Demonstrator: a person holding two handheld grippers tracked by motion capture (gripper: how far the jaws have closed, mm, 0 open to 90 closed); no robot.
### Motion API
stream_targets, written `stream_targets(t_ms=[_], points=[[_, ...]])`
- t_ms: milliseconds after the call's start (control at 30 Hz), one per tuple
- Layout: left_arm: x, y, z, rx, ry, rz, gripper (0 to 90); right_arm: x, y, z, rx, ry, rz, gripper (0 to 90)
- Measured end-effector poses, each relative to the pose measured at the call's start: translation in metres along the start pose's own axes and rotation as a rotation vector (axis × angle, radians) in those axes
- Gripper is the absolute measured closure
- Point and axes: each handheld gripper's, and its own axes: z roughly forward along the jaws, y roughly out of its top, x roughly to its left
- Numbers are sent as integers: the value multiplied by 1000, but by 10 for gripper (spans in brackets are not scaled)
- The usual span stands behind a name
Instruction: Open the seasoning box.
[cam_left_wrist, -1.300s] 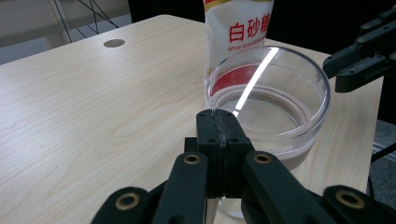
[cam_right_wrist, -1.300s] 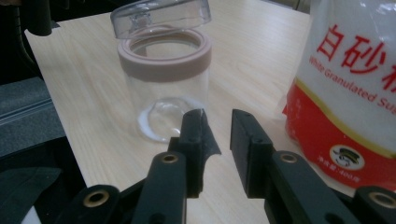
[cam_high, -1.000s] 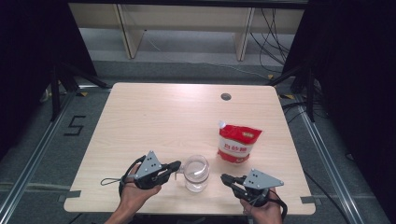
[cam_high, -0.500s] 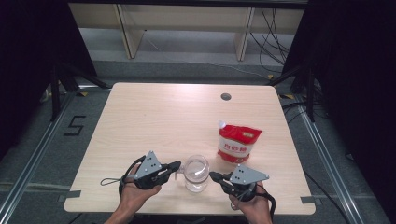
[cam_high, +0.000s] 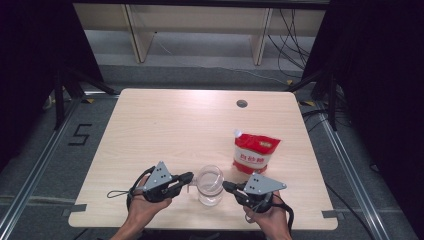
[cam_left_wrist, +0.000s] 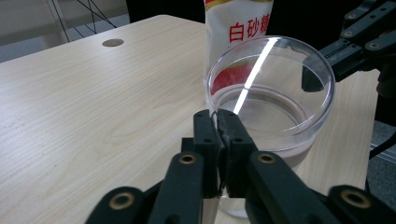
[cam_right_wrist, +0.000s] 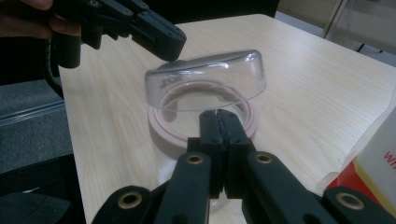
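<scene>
We see the clear glass jar (cam_high: 210, 184) standing near the table's (cam_high: 165, 130) front edge, between our grippers. The left gripper (cam_left_wrist: 217, 122) is clamped on its near rim; the right gripper (cam_right_wrist: 218, 122) pinches the opposite rim. A red-and-white sugar bag (cam_high: 256, 152) stands just behind.

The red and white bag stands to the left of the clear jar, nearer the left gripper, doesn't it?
Not quite. The high view shows the red and white bag standing to the right of the clear jar, nearer the right gripper, with the left gripper on the jar's other side.
</scene>
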Motion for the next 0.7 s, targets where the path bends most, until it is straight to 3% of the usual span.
stream_targets(t_ms=[67, 133, 333, 400, 433, 467, 500, 600, 633, 667, 700], points=[[3, 0, -2, -14, 14, -37, 768, 0, 1, 2, -13, 7, -12, 900], [7, -1, -5, -33, -5, -61, 708, 1, 3, 2, -7, 11, -22, 900], [9, -2, -21, 22, -1, -67, 411, 4, 9, 1, -18, 3, -18, 900], [9, -5, -25, 40, 19, -59, 327, 3, 10, 3, -38, 0, -37, 900], [10, -7, -26, 56, 27, -36, 327, 3, 10, 3, -38, 0, -37, 900], [11, -10, -26, 56, 24, -40, 308, 3, 11, 2, -31, 7, -35, 900], [11, -14, -26, 61, 27, -70, 288, 4, 12, 2, -31, 1, -23, 900], [13, -22, -26, 84, 28, -81, 257, 3, 15, 3, -36, 9, -56, 900], [13, -25, -26, 89, 36, -99, 246, 5, 15, 4, -40, 9, -34, 900], [15, -26, -27, 95, 28, -77, 230, 5, 16, 4, -48, 4, -46, 900], [15, -28, -27, 92, 26, -85, 225, 5, 17, 4, -46, 7, -41, 899]])
